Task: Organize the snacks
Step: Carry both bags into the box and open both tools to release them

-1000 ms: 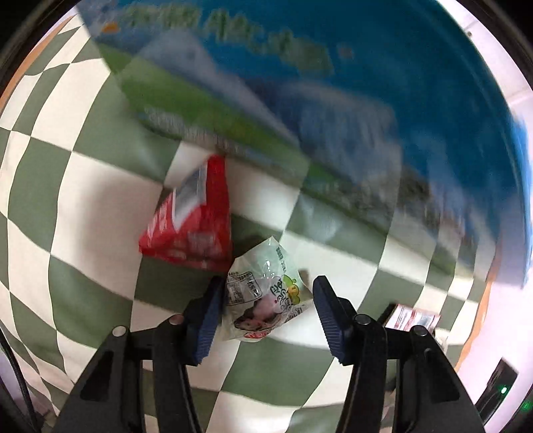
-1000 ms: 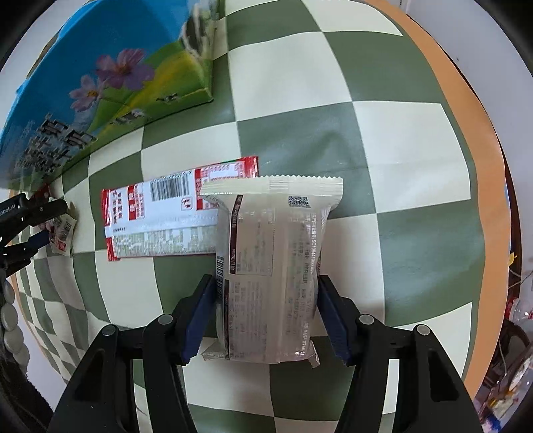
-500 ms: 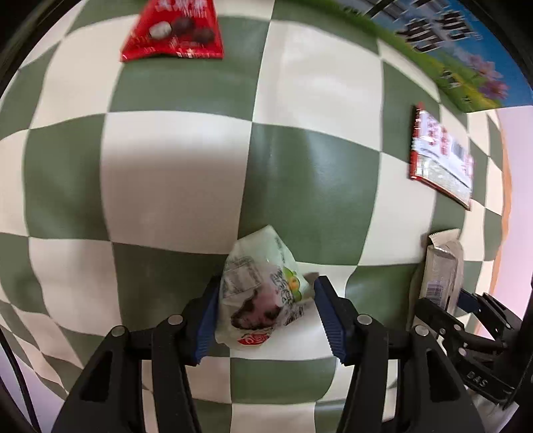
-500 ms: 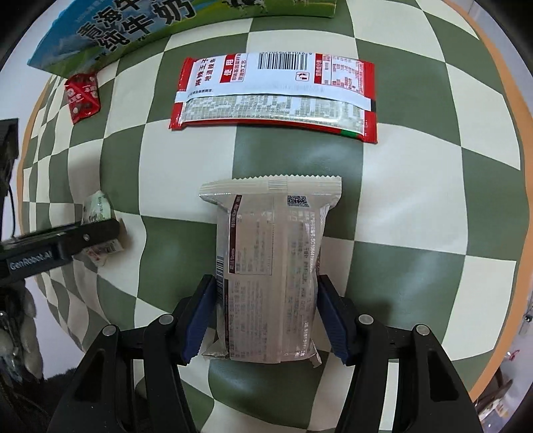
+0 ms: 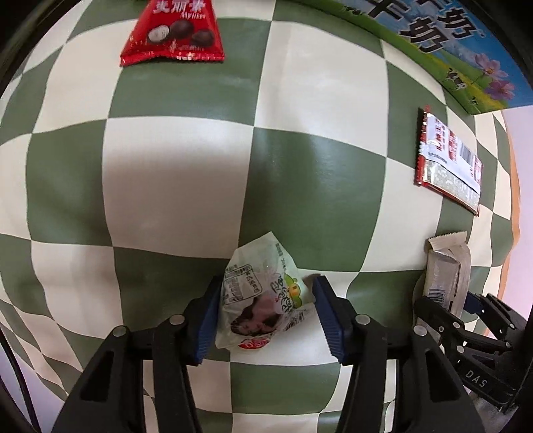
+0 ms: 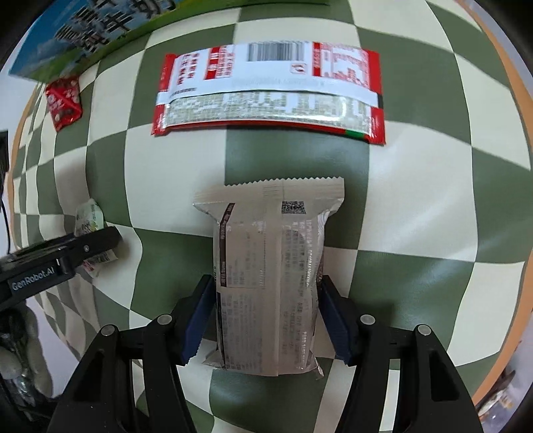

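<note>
Silver packet lengthwise along gripper fingers

Both views come from fisheye cameras that sit just behind each hand-held gripper's fingers and look almost straight down, close over the checkered tabletop.

The left wrist view has its own left hand-held gripper at the bottom edge. The right hand-held gripper shows at its lower right.

The right wrist view has the right hand-held gripper at the bottom. The left hand-held gripper enters from its left edge.

Both views share the long red packet, the milk carton along the top, the small red pouch and the two held wrappers.
</note>
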A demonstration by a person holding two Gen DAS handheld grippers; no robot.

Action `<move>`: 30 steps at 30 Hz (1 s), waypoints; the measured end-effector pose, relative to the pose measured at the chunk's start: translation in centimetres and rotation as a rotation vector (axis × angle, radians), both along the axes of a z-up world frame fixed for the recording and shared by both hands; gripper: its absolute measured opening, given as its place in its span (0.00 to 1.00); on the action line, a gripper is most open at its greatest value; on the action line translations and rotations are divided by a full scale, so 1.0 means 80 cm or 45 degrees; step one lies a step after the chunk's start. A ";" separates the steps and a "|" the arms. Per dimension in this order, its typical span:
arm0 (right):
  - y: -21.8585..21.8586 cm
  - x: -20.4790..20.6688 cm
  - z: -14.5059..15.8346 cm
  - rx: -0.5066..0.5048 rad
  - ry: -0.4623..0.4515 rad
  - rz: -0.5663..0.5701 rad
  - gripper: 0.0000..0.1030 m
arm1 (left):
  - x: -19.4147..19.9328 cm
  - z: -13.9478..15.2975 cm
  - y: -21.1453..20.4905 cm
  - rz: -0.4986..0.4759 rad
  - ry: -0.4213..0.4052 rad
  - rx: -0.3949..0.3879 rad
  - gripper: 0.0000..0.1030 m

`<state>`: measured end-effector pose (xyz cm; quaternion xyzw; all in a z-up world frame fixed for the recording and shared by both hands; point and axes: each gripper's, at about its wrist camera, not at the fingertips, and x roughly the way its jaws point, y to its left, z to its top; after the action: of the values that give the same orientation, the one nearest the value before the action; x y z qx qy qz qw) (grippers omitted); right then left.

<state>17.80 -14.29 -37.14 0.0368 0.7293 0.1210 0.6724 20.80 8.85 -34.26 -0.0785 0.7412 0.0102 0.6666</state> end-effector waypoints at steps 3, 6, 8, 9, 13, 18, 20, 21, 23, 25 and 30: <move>0.000 -0.002 0.020 0.052 -0.023 -0.017 0.60 | 0.001 0.028 -0.005 -0.022 -0.037 -0.019 0.50; -0.001 0.008 0.060 0.129 -0.076 -0.039 0.60 | 0.011 0.080 -0.011 -0.065 -0.135 -0.052 0.50; 0.002 0.022 0.099 0.199 -0.138 -0.054 0.60 | 0.029 0.126 -0.015 -0.080 -0.214 -0.098 0.50; 0.002 0.030 0.120 0.227 -0.171 -0.055 0.60 | 0.042 0.151 -0.015 -0.078 -0.255 -0.127 0.50; 0.011 0.088 0.208 0.326 -0.332 -0.043 0.60 | 0.107 0.225 -0.002 -0.066 -0.397 -0.171 0.50; 0.041 0.197 0.275 0.313 -0.530 -0.018 0.60 | 0.216 0.280 0.018 -0.085 -0.523 -0.070 0.50; 0.051 0.242 0.282 0.282 -0.558 -0.013 0.60 | 0.266 0.282 0.027 -0.093 -0.528 -0.006 0.50; 0.052 0.265 0.284 0.273 -0.558 -0.016 0.60 | 0.280 0.278 0.031 -0.092 -0.518 0.005 0.50; 0.065 0.311 0.273 0.234 -0.537 -0.015 0.60 | 0.320 0.265 0.039 -0.087 -0.485 0.034 0.50; 0.070 0.349 0.260 0.193 -0.507 -0.020 0.60 | 0.351 0.247 0.044 -0.084 -0.449 0.061 0.50; 0.087 0.416 0.215 0.112 -0.437 -0.018 0.60 | 0.409 0.188 0.060 -0.079 -0.345 0.108 0.50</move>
<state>51.04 -7.32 -19.96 0.0499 0.5977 0.1525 0.7855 53.50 13.66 -19.20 -0.0279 0.6455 0.0103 0.7632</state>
